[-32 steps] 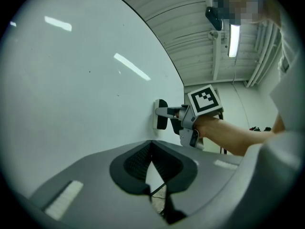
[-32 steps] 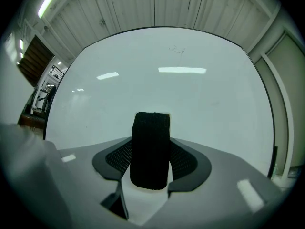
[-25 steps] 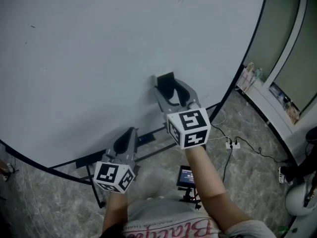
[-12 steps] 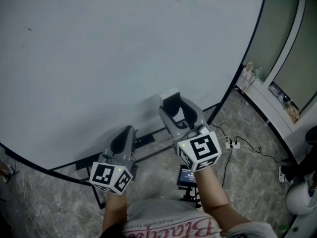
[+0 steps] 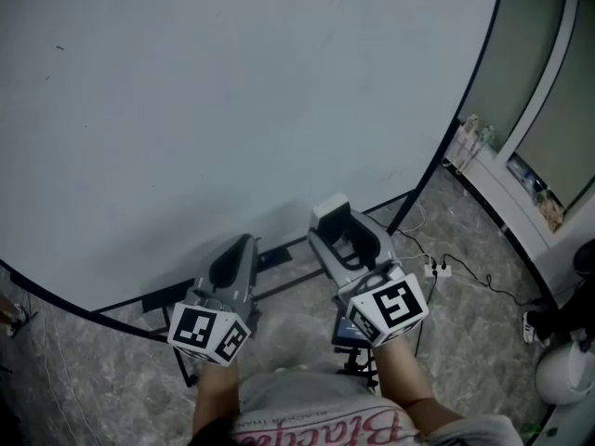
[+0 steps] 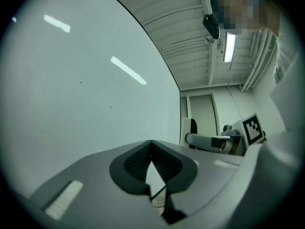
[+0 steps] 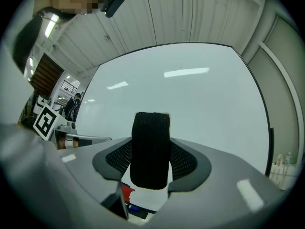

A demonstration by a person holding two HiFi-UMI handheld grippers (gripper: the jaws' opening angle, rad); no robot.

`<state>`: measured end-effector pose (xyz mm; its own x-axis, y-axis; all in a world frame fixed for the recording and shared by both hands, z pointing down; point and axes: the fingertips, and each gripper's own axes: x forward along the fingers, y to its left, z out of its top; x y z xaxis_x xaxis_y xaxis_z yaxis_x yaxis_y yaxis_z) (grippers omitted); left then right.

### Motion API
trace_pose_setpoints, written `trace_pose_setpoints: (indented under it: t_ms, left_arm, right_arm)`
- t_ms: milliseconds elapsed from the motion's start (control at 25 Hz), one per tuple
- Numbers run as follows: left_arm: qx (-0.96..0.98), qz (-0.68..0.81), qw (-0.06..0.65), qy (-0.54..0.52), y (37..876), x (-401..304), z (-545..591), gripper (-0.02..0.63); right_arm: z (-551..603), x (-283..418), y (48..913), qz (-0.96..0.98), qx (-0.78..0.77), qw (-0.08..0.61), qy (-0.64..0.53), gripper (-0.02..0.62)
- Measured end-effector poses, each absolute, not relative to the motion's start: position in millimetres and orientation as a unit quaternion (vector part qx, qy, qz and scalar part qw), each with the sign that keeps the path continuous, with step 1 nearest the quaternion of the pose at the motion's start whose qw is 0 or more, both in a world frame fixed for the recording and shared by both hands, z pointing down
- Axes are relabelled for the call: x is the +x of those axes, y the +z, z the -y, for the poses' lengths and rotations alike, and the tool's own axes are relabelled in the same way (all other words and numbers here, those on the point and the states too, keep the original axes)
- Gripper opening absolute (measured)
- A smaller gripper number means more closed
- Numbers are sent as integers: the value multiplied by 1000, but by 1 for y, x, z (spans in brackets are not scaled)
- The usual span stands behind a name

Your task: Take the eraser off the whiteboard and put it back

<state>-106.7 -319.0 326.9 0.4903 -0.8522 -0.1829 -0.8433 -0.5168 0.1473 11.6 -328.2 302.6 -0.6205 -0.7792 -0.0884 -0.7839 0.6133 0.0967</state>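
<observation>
My right gripper [image 5: 340,229] was clamped on the eraser [image 7: 150,149], whose black felt faced back along the jaws. I held it in front of the lower part of the whiteboard [image 5: 232,91], though I could not tell whether it touched the board. My left gripper [image 5: 238,251] had its jaws together on nothing, low beside the right one.

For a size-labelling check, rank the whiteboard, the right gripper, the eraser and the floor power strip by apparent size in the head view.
1. whiteboard
2. right gripper
3. eraser, held in its jaws
4. power strip; it lies farther from the camera, so its place below the eraser is unsure.
</observation>
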Motion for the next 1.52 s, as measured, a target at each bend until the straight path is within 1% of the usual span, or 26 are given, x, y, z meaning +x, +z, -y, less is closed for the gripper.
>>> trace_pose_setpoints:
  t_ms: [320,800,1080,1320,1520]
  left_arm:
    - [864,490,12,-118,323,-103,310,-2]
    - [863,489,12,-122,321,-99,306,-2]
    - [862,491,7,-121,321,-100,307,-2]
    - [862,493,4,-120,321,-101,310,-2]
    - [860,498,-5,-112,320,-103,315,-2]
  right_arm:
    - [326,16,319,-899,-436,12,36,230]
    - [323,17,321,-899,-436,7,32,230]
    - [345,13,292,-894,-443,19,62,230]
    - [379,2,277,-891,-451,-9,51,231]
    - [401,-13,248,-888,-455,-3,65,232]
